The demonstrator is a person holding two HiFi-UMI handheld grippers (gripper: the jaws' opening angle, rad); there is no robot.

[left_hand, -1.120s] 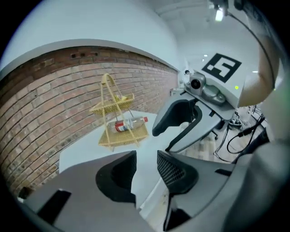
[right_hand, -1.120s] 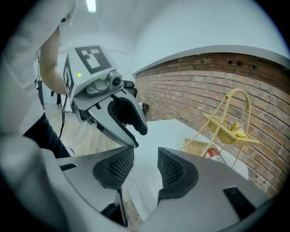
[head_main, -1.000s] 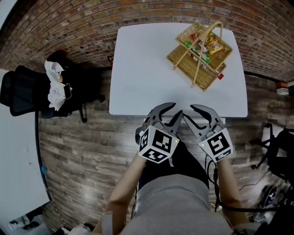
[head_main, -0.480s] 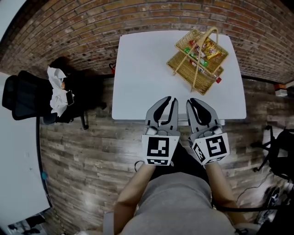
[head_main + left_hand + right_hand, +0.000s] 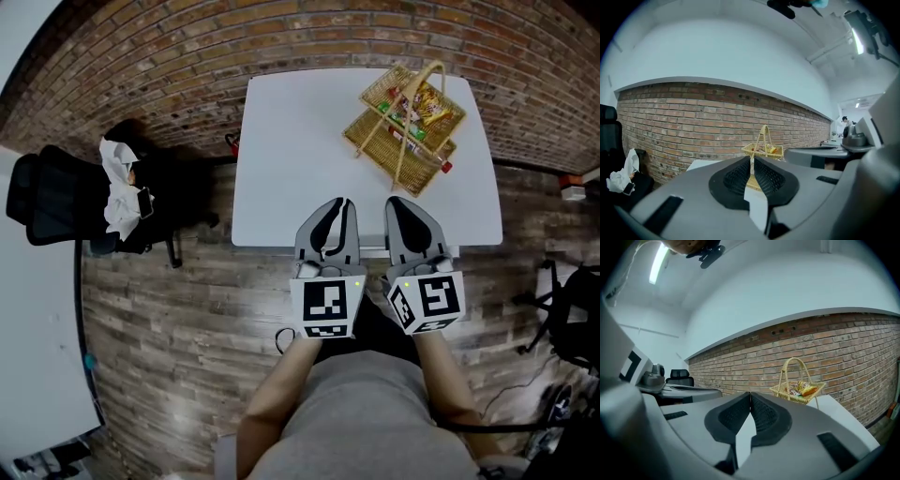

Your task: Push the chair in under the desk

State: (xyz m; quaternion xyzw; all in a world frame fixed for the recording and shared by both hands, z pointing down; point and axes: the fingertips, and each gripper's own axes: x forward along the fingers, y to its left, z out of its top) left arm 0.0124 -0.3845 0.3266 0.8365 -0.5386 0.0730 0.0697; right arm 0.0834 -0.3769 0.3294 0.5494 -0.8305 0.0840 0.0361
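Head view overhead; gripper views level, sharing basket (image 5: 367,142).

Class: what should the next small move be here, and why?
Probably swing both claws left toward the chair: it stands well left of the desk, while the left claw, closing, and the shut right claw hold nothing at the desk's near edge.

Desk (image 5: 300,150): white rectangular top, far edge against the brick wall.
On desk: wicker basket (image 5: 403,127) at the far right corner, handle upright, coloured packets inside; rest of top bare.
Floor (image 5: 178,309): grey-brown wood planks.
On floor: black chair (image 5: 56,197), left of the desk, well apart from it.
Left edge: second white surface (image 5: 28,337), partly in view.
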